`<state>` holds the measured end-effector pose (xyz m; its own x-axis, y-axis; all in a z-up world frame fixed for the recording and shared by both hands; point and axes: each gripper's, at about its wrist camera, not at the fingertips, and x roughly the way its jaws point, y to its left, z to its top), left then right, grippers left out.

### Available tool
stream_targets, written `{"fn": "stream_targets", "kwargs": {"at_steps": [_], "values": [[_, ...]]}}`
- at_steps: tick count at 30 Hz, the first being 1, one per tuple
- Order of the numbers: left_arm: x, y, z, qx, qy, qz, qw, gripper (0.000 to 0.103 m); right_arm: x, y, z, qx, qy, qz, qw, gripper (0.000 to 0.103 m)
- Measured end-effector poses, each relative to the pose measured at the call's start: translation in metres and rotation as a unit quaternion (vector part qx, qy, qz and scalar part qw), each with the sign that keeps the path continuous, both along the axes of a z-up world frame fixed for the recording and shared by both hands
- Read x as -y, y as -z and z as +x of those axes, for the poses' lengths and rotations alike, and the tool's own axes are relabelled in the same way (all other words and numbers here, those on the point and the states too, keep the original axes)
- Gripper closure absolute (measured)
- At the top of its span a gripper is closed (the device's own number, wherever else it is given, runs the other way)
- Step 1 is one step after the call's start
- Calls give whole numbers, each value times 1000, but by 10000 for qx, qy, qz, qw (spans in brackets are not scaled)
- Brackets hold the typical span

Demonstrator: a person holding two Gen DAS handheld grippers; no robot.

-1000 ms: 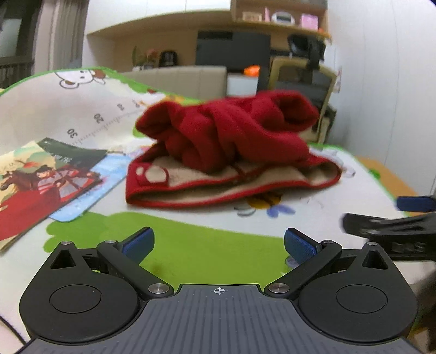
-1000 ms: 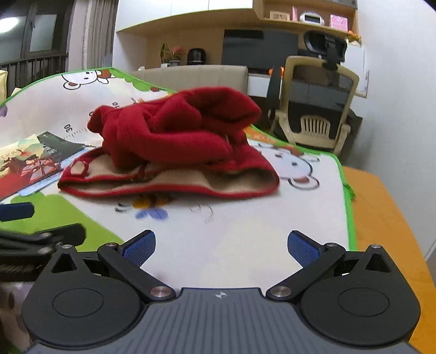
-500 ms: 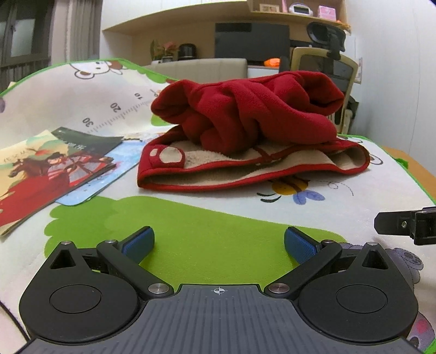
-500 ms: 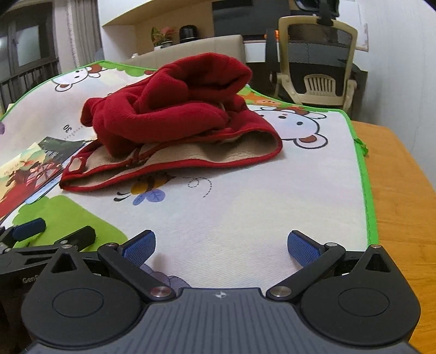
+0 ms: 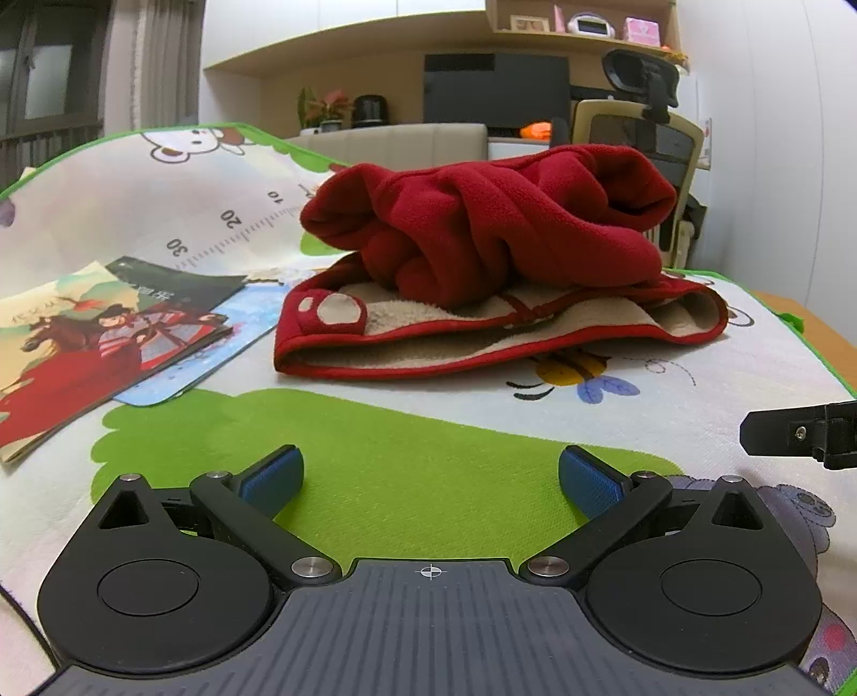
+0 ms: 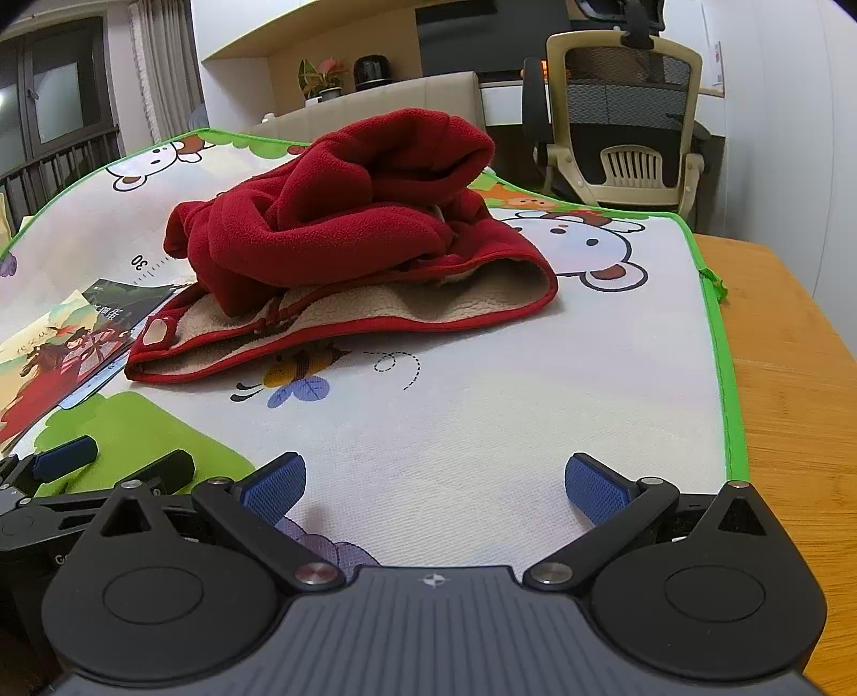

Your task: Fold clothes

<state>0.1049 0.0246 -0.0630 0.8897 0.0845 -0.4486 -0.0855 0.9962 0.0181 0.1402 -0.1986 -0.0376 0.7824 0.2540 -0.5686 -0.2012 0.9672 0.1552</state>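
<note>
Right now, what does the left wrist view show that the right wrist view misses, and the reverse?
Left only: the shelf with small items and the dark screen in full. Right only: the bare wooden table beside the mat and the chair's seat. Both: the crumpled red garment on the mat, the booklets, and both open grippers, left and right, short of the garment.

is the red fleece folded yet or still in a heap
Still in a heap: the red fleece lies bunched in rumpled rolls on the mat, beige lining showing, no flat folds.

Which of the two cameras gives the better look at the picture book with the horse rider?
The left wrist view: the book shows its whole cover beside the red garment. The right wrist view catches only a foreshortened slice at its left edge.
</note>
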Motion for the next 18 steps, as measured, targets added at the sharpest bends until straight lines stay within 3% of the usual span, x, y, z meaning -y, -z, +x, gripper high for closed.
{"fn": "stream_targets", "kwargs": {"at_steps": [18], "values": [[1, 1, -2, 30, -12, -37, 10000, 0, -2, 0, 0, -16, 7, -73, 10000, 0]]}}
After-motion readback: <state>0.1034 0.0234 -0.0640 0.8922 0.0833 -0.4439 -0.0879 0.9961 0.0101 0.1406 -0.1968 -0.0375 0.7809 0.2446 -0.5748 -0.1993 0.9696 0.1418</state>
